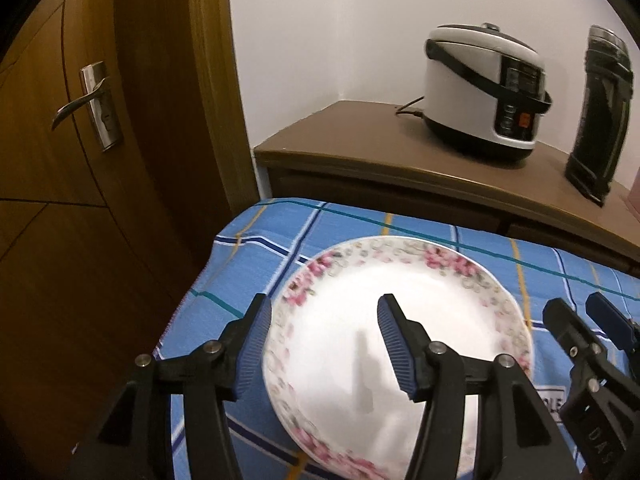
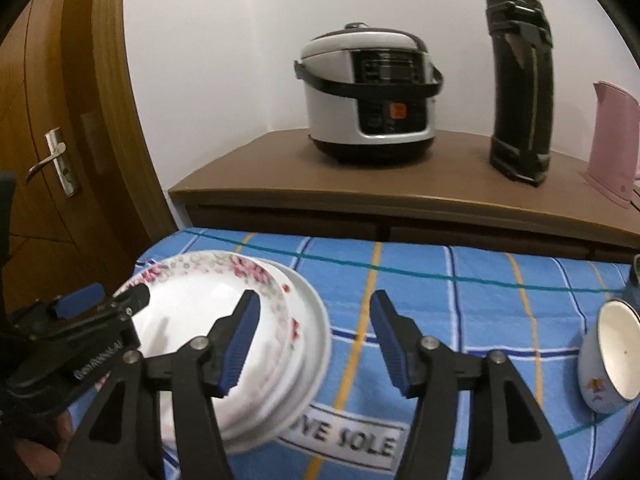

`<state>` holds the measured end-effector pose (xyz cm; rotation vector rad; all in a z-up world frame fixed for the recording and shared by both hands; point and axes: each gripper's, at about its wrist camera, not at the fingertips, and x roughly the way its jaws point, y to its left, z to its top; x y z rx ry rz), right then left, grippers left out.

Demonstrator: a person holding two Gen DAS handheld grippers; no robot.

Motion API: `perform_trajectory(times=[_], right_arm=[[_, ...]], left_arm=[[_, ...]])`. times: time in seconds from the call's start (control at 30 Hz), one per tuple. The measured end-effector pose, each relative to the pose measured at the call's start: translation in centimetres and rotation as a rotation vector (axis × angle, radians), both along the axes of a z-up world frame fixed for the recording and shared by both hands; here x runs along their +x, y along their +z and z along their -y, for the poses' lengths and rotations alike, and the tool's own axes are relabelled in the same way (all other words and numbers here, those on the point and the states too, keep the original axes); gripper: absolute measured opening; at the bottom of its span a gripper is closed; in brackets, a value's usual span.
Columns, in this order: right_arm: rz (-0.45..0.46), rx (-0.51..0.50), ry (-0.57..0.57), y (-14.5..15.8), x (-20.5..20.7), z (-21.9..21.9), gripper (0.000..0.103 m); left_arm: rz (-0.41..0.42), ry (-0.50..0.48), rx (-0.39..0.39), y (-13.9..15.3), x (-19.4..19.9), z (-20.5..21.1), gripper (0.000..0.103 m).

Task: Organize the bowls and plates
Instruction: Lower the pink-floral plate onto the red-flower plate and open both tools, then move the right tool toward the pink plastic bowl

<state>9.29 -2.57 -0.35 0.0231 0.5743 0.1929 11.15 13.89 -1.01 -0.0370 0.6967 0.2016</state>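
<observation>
A floral-rimmed plate [image 1: 400, 320] lies on top of a stack of white plates [image 2: 316, 328] at the left end of the blue checked tablecloth [image 2: 440, 320]. My left gripper [image 1: 324, 304] is open over the plate's left rim, one finger outside it and the other above the white centre, gripping nothing. My right gripper [image 2: 315, 298] is open at the stack's right edge, with its left finger over the plates and its right finger over bare cloth. In the left wrist view the right gripper [image 1: 576, 304] shows just right of the plate. A white enamel bowl [image 2: 612, 352] lies tipped at the far right.
Behind the table a brown cabinet [image 2: 400, 184] carries a white rice cooker [image 2: 368, 100], a tall black flask [image 2: 520, 92] and a pink kettle [image 2: 612, 144]. A wooden door [image 1: 80, 120] with a metal handle stands left. The cloth drops off at the table's left edge.
</observation>
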Motion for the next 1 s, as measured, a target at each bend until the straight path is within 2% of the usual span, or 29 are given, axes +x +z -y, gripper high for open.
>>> perform_trajectory(times=[0.4, 1.0], right_arm=[[0.009, 0.003, -0.051, 0.2, -3.9, 3.9, 0.065], [-0.005, 0.026, -0.109, 0.5, -6.9, 8.2, 0.065]], left_arm=[[-0.001, -0.073, 0.003, 0.2, -2.6, 4.5, 0.058], [-0.004, -0.148, 0.014, 0.3, -4.8, 9.0, 0.058]])
